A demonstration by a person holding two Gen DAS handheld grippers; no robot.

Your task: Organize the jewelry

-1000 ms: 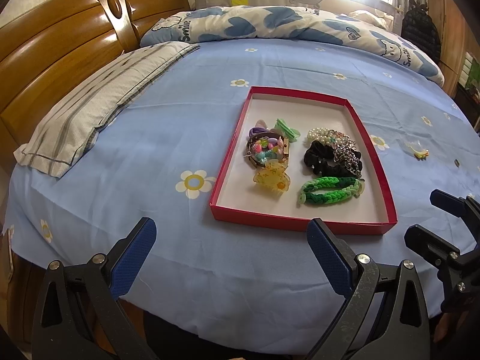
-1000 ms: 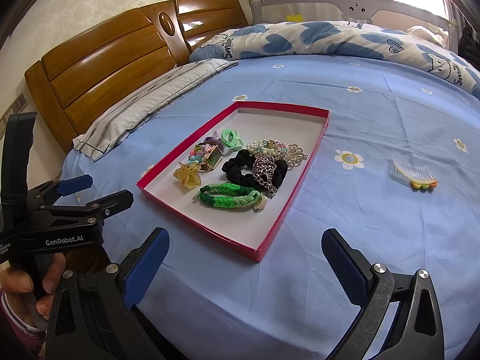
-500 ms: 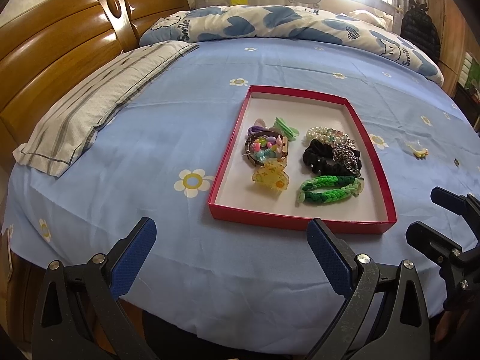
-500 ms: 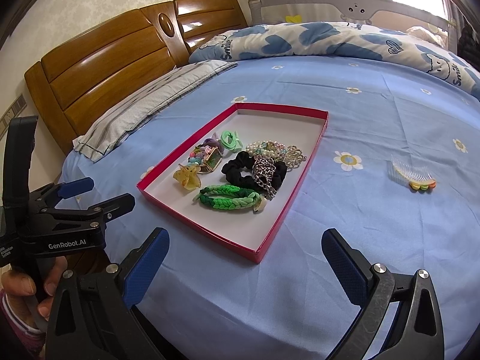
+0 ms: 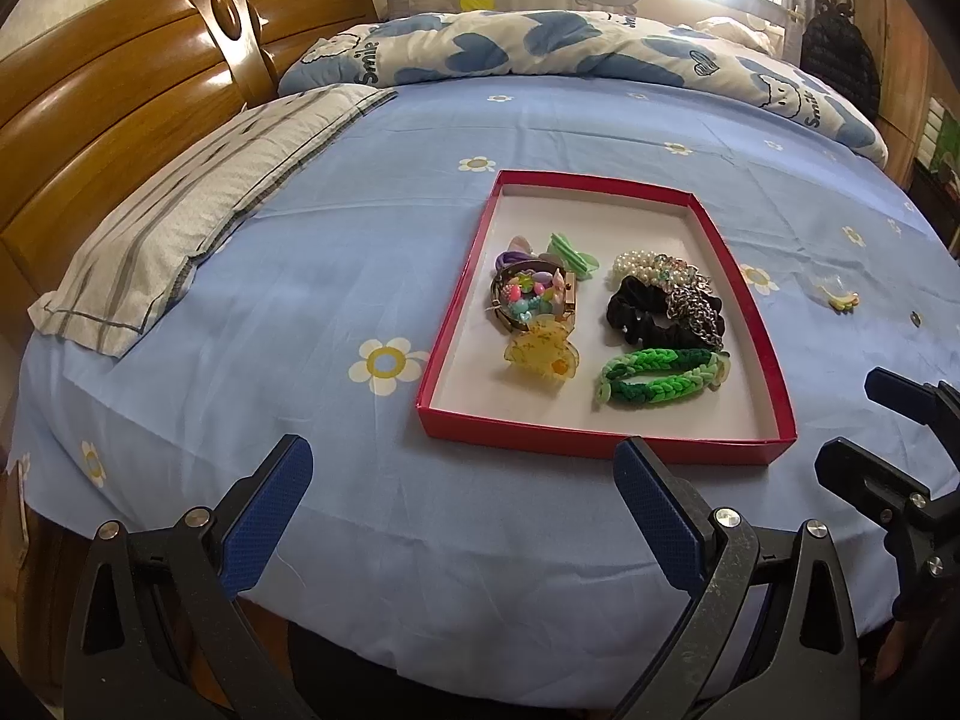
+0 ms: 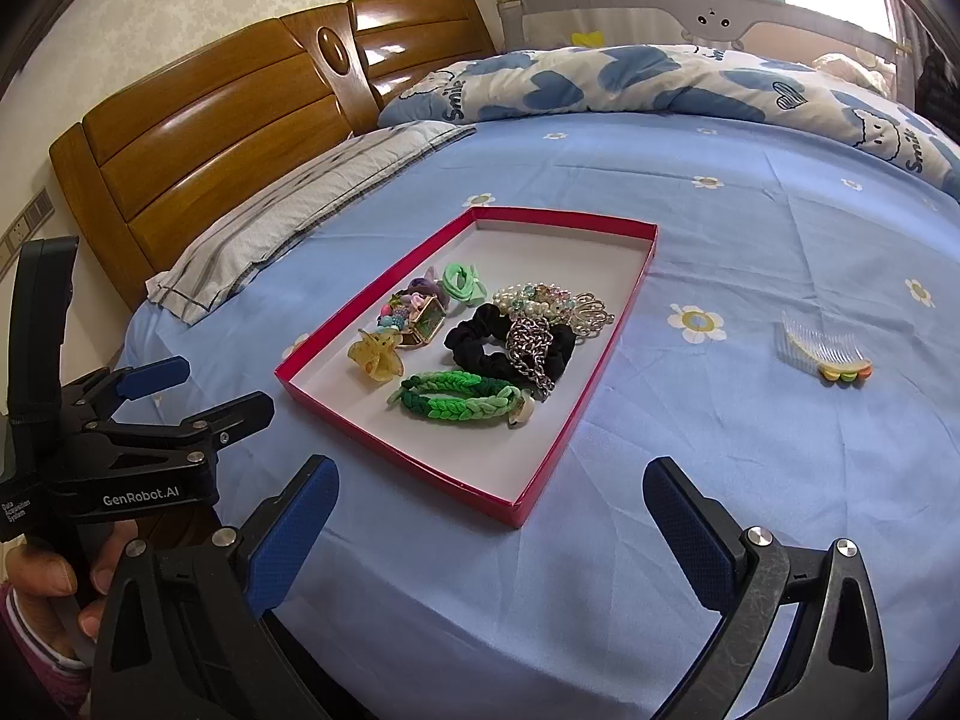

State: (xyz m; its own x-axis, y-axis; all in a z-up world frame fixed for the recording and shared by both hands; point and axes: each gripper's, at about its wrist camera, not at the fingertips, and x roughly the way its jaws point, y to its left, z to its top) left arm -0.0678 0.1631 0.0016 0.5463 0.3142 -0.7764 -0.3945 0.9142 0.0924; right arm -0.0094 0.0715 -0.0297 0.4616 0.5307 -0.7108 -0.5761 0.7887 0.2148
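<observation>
step: looks like last stray left | hair comb [image 6: 825, 354] on bed, right of red tray [image 6: 606, 324] | both fingers wide open, empty | next: right gripper [image 6: 489, 525] reaches over, pinches comb

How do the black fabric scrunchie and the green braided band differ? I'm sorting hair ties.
The black fabric scrunchie is dark, ruffled cloth with a silver chain draped over it; the green braided band is two-tone, woven, uncovered and lies nearer the grippers. Both are loops inside the red tray.
</observation>
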